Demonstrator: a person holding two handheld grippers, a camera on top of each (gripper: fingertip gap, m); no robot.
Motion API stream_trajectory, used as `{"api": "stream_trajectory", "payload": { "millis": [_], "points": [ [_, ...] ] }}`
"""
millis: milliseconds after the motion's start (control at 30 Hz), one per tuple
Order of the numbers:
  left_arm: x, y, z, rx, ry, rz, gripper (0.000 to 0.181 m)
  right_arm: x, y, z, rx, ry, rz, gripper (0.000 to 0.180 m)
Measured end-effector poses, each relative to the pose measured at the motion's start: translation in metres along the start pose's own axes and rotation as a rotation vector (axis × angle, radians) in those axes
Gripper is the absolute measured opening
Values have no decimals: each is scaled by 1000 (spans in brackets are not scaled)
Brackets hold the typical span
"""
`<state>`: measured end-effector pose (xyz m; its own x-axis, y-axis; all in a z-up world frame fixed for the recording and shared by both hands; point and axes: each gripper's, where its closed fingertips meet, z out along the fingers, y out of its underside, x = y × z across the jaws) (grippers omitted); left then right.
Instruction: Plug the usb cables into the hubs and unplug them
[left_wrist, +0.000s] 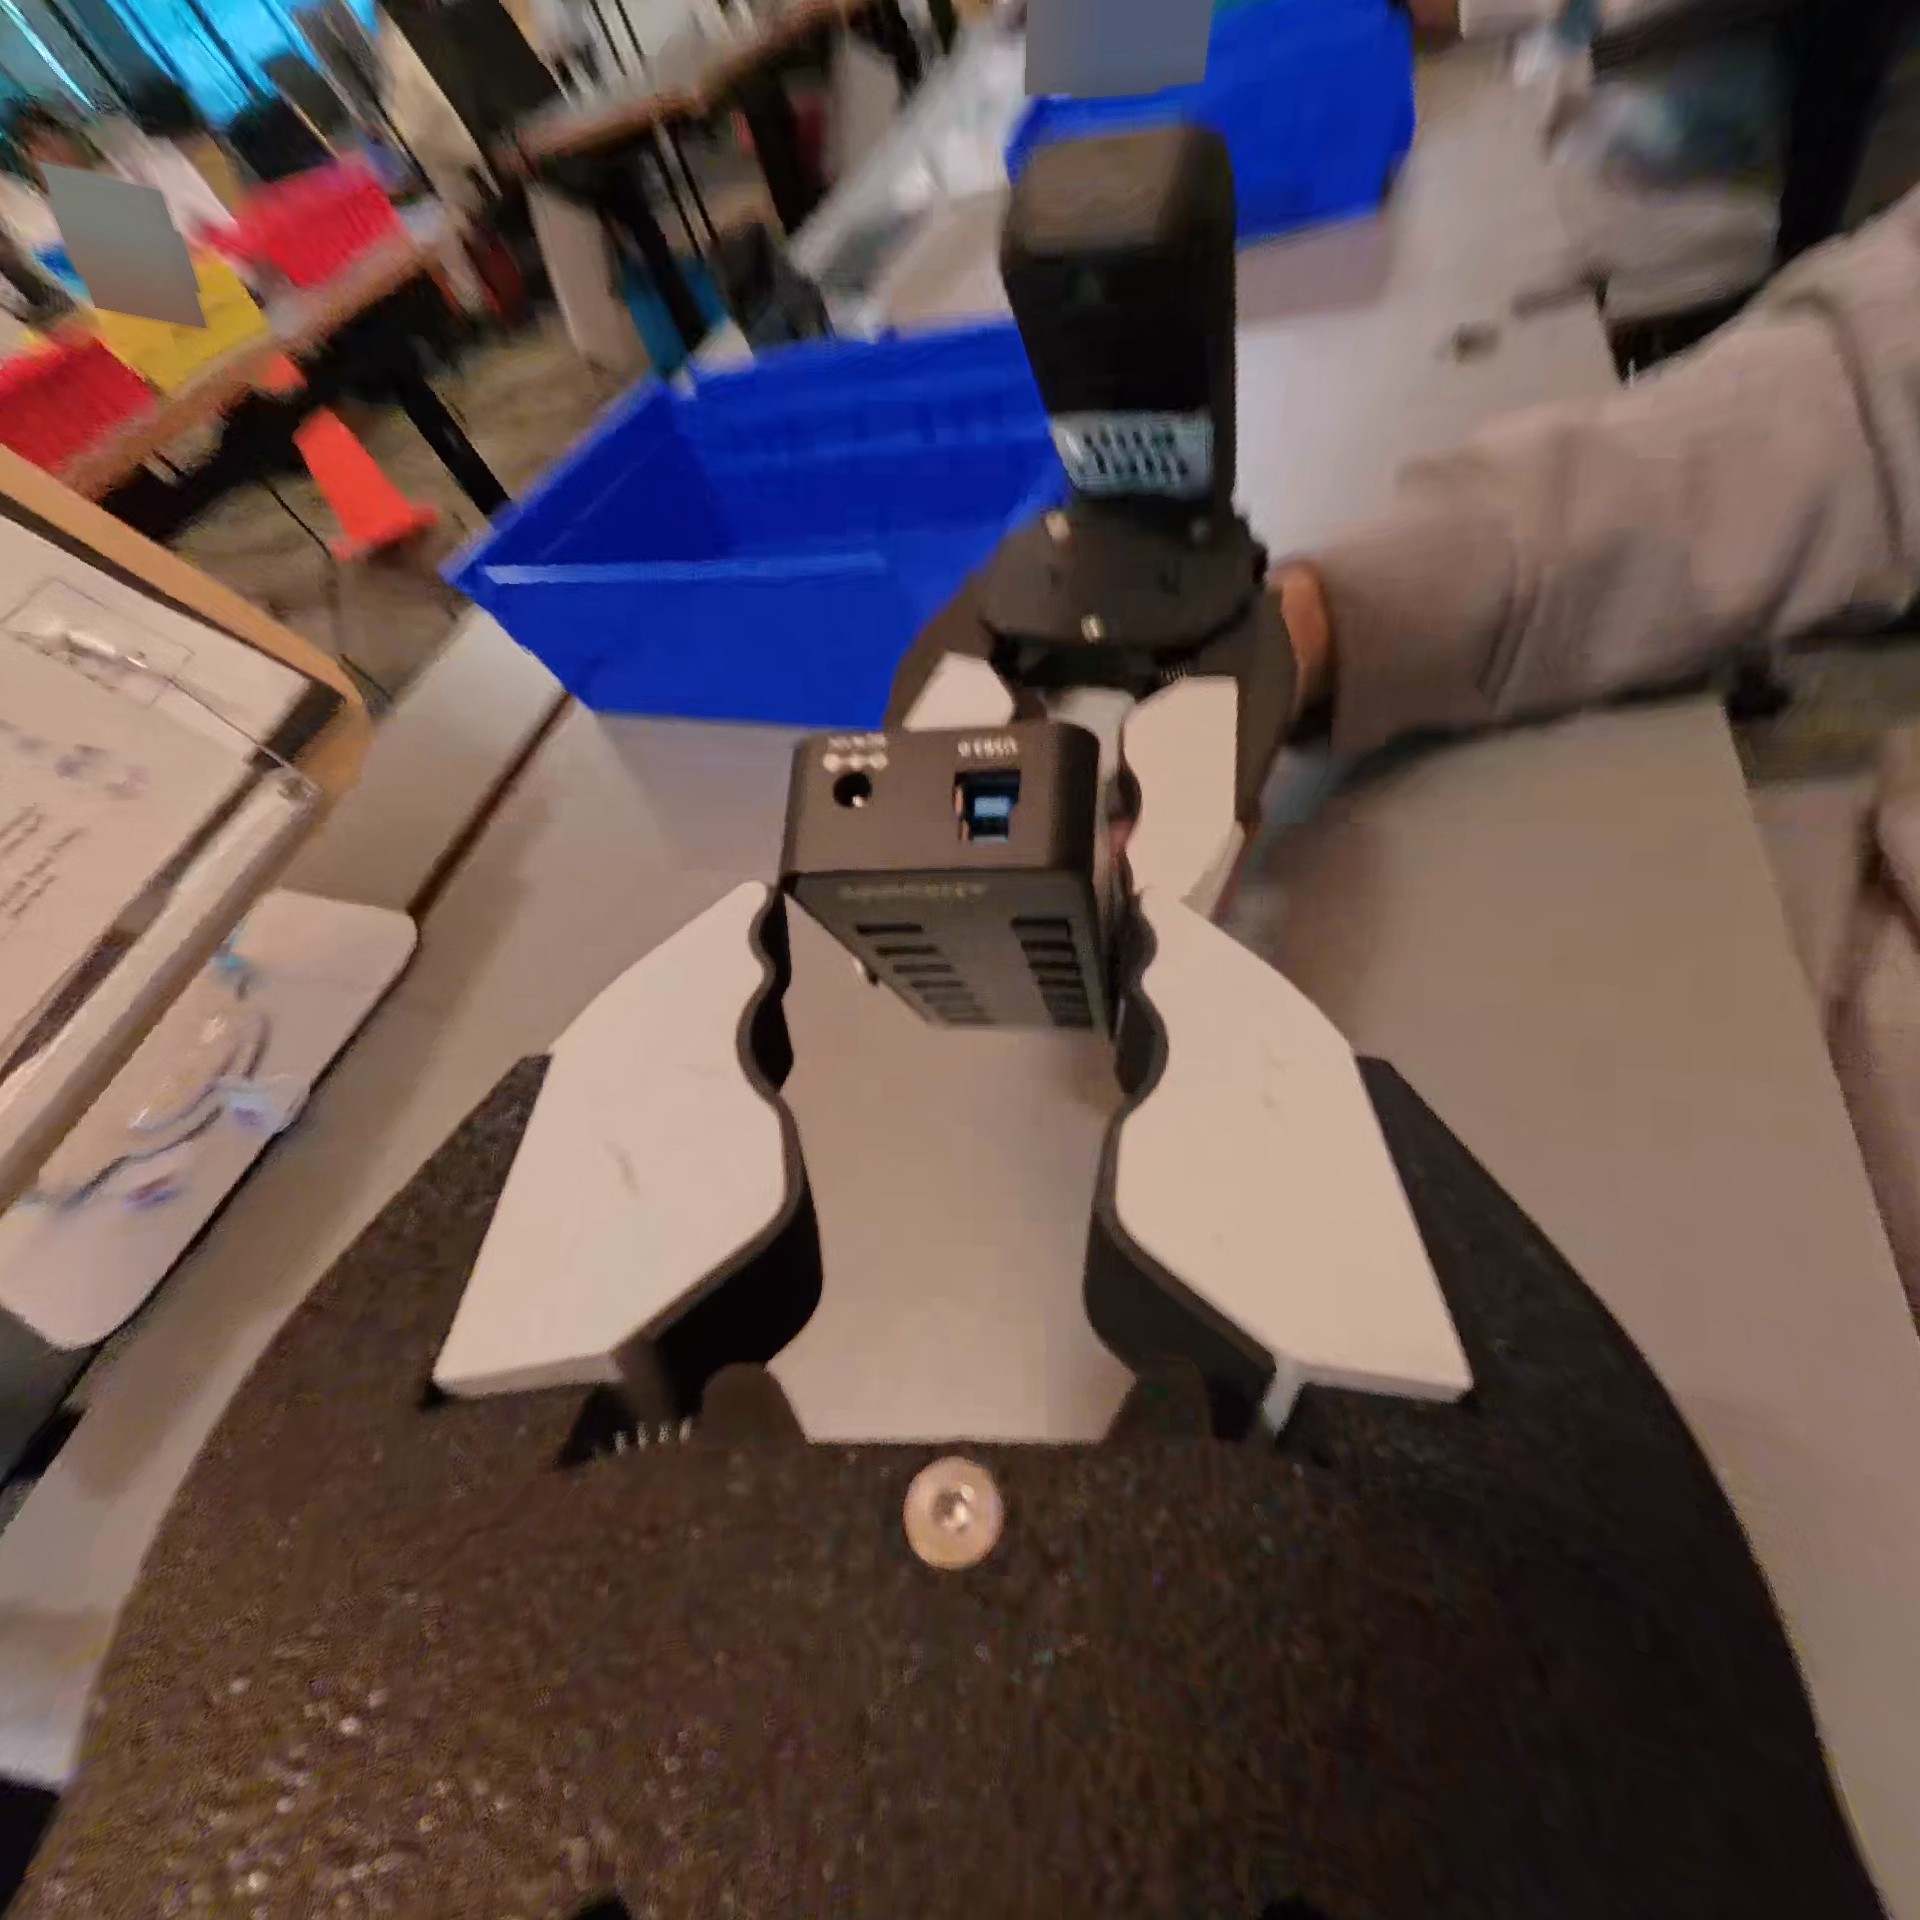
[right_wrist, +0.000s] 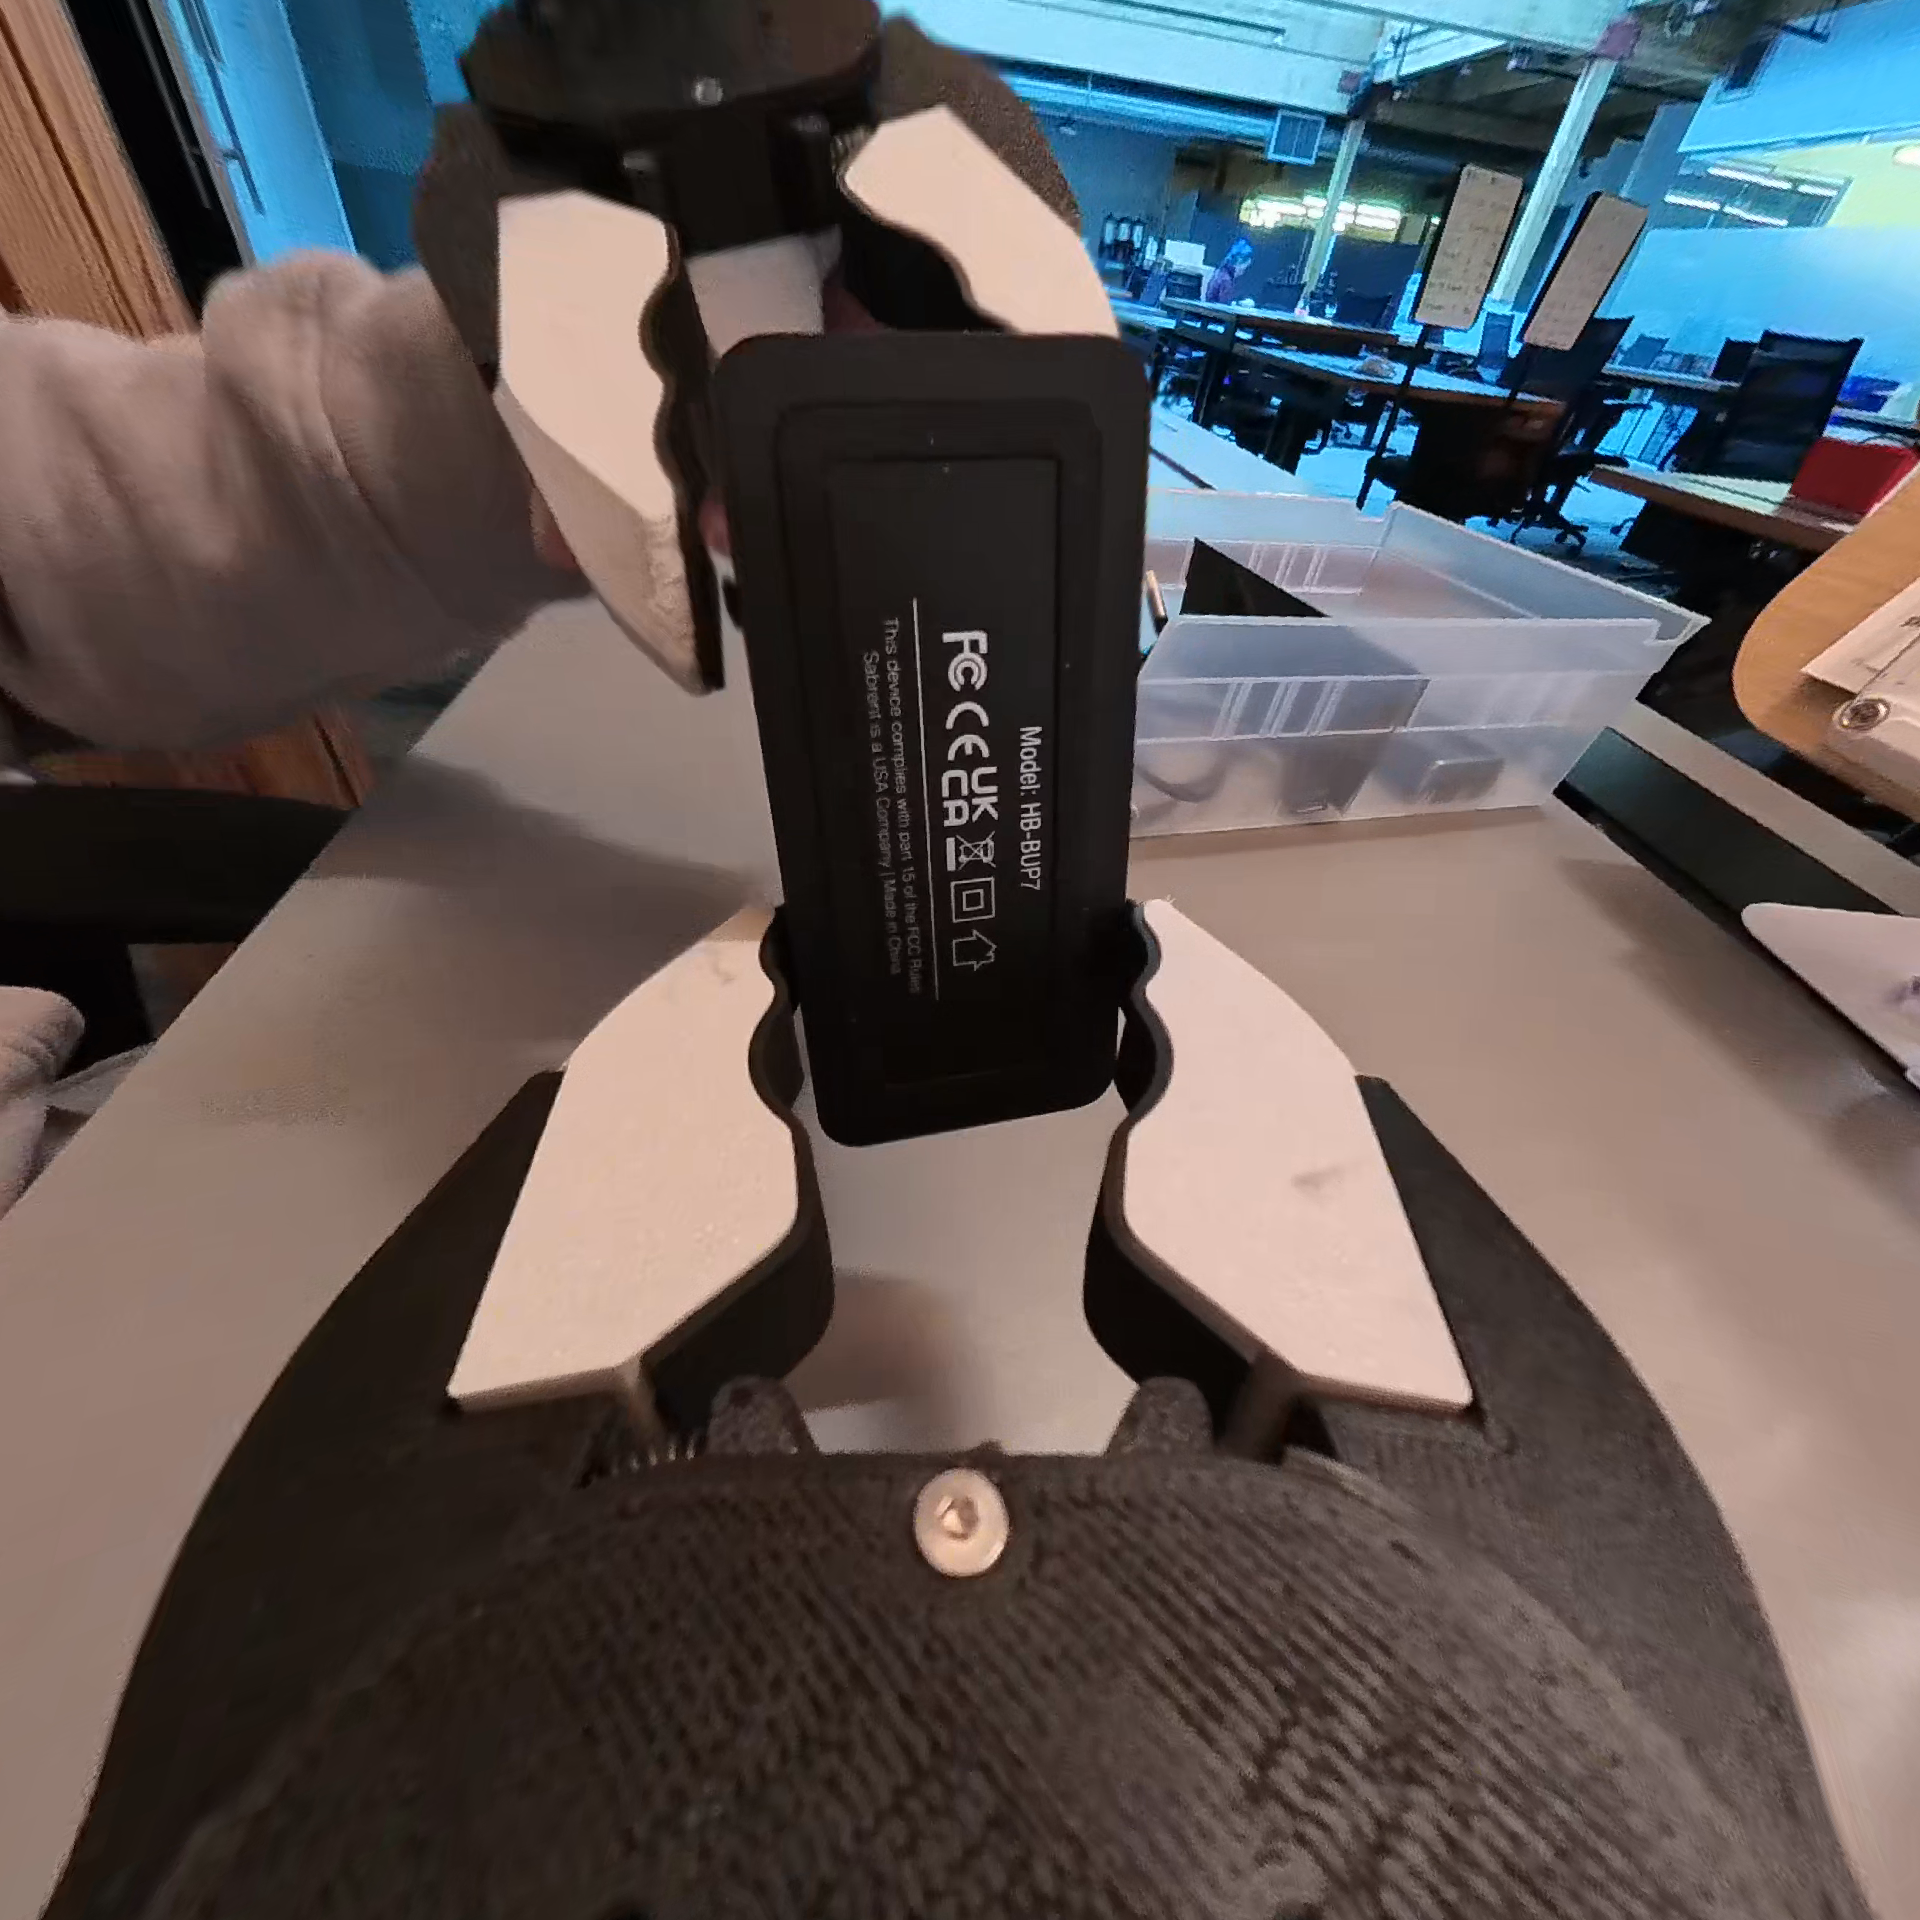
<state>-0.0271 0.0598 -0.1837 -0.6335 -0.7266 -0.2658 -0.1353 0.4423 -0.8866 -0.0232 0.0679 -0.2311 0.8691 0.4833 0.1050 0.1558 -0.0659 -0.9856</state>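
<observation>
**Both grippers on one hub, lifted off the table**

My left gripper (left_wrist: 940, 935) clamps one end of the black USB hub (left_wrist: 940, 831), fingers narrow against its sides. Facing me is the end panel with a round socket and a blue port. The hub is up above the grey table (left_wrist: 1455, 1039), tilted. At its far end, my right gripper (left_wrist: 1127, 790) meets it; from here I cannot tell how tightly. Switch to the right wrist view: my right gripper (right_wrist: 961, 987) pinches the hub (right_wrist: 935, 675) at its near end, labelled underside showing, left gripper (right_wrist: 717, 520) up top. Blue bin (left_wrist: 748, 540) behind; clear tray (right_wrist: 1403, 665) beyond.
</observation>
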Motion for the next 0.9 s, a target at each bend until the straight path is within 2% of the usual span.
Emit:
{"api": "stream_trajectory", "payload": {
  "millis": [200,333,433,600,800,900],
  "points": [
    [-1,19,0,-335,31,108,73,-3,8,7,-70,30,-80,59],
    [2,28,-1,-511,72,133,60,3,15,5,-117,66,-122,59],
    [1,24,1,-528,69,86,67,3,17,6,-129,71,-115,60],
    [2,30,2,-590,79,85,63,4,21,5,-144,69,-128,60],
    [7,24,5,-617,108,85,59,-4,17,6,-78,12,-37,60],
    [5,14,6,-654,101,136,59,-6,6,3,-9,-8,12,72]
  ]
}}
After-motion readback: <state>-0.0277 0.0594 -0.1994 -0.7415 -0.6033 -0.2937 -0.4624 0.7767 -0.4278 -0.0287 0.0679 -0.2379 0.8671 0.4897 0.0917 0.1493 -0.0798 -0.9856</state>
